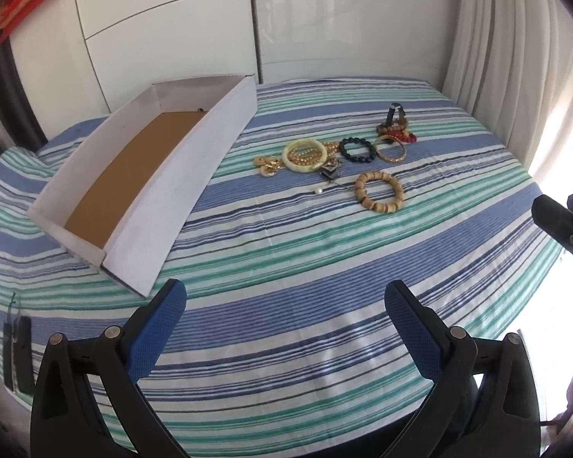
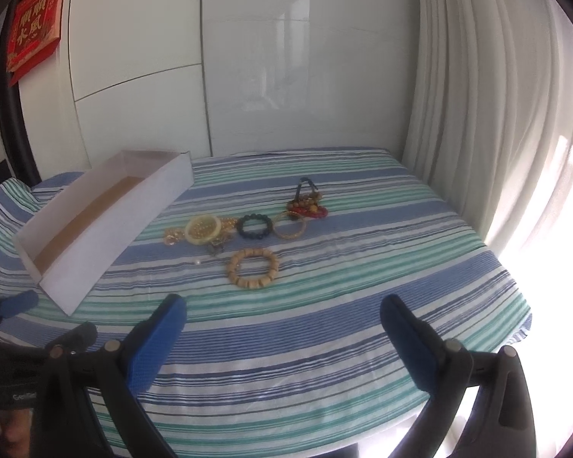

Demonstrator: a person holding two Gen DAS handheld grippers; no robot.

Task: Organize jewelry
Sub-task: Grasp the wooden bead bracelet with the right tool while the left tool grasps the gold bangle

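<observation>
While both grippers hover spread wide, empty: tan wooden-bead bracelet (image 2: 253, 268) lies flat on striped cloth (image 2: 324, 336), dead ahead of right gripper (image 2: 282, 318), nearer than left gripper (image 1: 285, 305); long white cardboard tray (image 1: 133, 187) sits left, running away diagonally.

Glossy white wall panels (image 2: 286, 76); pale curtain (image 2: 477, 114) sunlit; red hanging (image 2: 36, 23); striped cloth (image 2: 324, 343).

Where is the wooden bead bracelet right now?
In both views the wooden bead bracelet lies flat on the striped cloth, nearest of the jewelry, just in front of the black bead bracelet.
</observation>
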